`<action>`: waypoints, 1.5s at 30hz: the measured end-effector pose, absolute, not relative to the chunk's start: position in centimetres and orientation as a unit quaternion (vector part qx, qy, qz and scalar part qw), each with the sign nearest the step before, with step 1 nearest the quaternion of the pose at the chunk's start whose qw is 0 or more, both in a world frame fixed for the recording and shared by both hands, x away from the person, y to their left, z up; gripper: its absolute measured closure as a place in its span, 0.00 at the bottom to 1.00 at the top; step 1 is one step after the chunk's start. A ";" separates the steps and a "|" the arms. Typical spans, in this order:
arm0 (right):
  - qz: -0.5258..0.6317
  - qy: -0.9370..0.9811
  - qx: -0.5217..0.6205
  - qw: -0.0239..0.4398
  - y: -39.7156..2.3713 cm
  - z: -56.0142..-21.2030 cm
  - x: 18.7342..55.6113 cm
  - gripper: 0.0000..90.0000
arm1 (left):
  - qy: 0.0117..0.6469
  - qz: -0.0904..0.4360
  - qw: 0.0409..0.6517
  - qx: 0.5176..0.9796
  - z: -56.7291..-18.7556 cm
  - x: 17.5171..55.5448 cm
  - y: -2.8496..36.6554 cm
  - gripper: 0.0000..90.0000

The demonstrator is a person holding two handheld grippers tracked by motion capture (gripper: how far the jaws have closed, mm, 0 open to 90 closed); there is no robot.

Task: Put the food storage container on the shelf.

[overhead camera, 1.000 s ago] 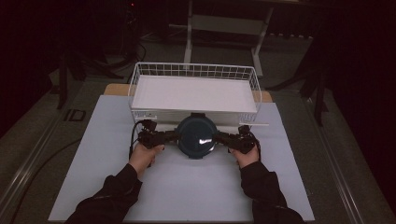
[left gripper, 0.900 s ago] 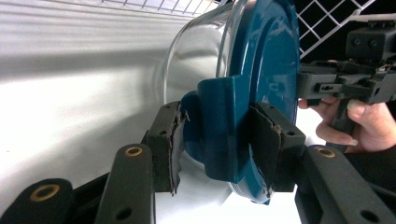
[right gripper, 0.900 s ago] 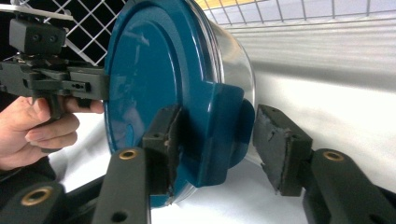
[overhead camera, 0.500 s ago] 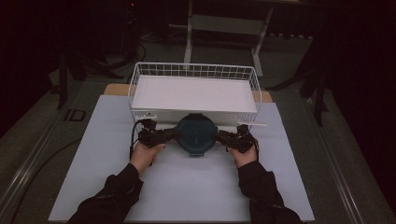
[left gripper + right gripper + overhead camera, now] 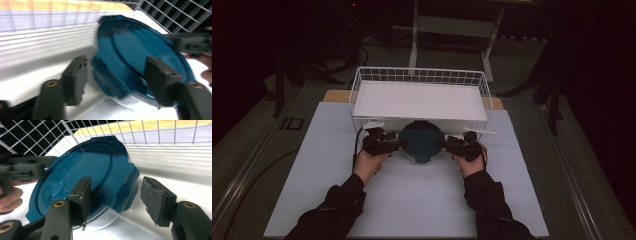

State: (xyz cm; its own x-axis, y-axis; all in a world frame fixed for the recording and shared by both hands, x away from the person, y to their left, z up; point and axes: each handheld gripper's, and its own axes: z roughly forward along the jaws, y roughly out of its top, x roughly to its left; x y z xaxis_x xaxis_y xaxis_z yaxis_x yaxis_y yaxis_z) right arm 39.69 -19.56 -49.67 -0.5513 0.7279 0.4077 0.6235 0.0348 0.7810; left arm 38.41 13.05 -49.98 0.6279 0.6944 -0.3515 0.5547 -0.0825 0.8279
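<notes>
High view: a round container with a blue lid (image 5: 421,141) sits on the white table (image 5: 412,195), right against the near side of the white wire basket (image 5: 362,82). The left gripper (image 5: 393,145) and the right gripper (image 5: 450,143) flank it, one at each side, both held low by the person's hands.

Left gripper view: the lid (image 5: 140,55) stands tilted, its flap between the two black jaws. The jaws have just been opening, and a gap shows on the left (the picture is blurred, so contact on the right jaw cannot be told).

Right gripper view: the lid's side flap (image 5: 127,187) lies between the jaws, which have just been opening; the right pad stands clear of it, the left pad overlaps the lid's face. The other gripper (image 5: 25,168) shows at the lid's far edge.
</notes>
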 end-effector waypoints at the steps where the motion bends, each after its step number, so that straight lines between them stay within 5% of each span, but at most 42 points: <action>1: 0.511 0.718 0.469 0.052 -19.6 -49.6 39.6 0.44 | 0.425 0.067 0.526 0.734 -49.9 38.3 13.1 0.31; 12: 0.505 0.732 0.451 0.075 -20.1 -48.4 38.0 0.45 | 0.398 0.048 0.535 0.743 -48.0 35.6 13.7 0.12; 15: 0.504 0.739 0.442 0.076 -20.2 -48.1 37.2 0.50 | 0.391 0.033 0.535 0.748 -47.5 34.8 13.8 0.00; 19: 0.508 0.740 0.436 0.064 -20.1 -47.6 36.2 0.54 | 0.392 0.006 0.543 0.743 -47.4 34.0 13.7 0.00; 31: 0.503 0.762 0.405 0.050 -18.8 -47.8 33.2 0.73 | 0.351 0.049 0.535 0.767 -46.4 30.5 13.5 0.00; 40: 0.474 0.792 0.383 0.042 -16.4 -49.2 32.2 0.99 | 0.348 0.047 0.540 0.765 -47.2 28.6 13.9 0.00; 45: 0.464 0.800 0.378 0.037 -15.2 -49.7 32.4 1.00 | 0.348 0.051 0.542 0.763 -47.9 28.1 14.1 0.00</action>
State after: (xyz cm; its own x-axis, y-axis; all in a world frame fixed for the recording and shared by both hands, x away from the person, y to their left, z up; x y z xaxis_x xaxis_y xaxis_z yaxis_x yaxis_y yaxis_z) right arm 32.38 -15.22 -49.75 -0.7108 0.6399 0.2919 0.5710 0.2827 0.7707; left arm 28.12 14.12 -47.86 0.7520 0.5872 -0.2996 0.4765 -0.1701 0.8626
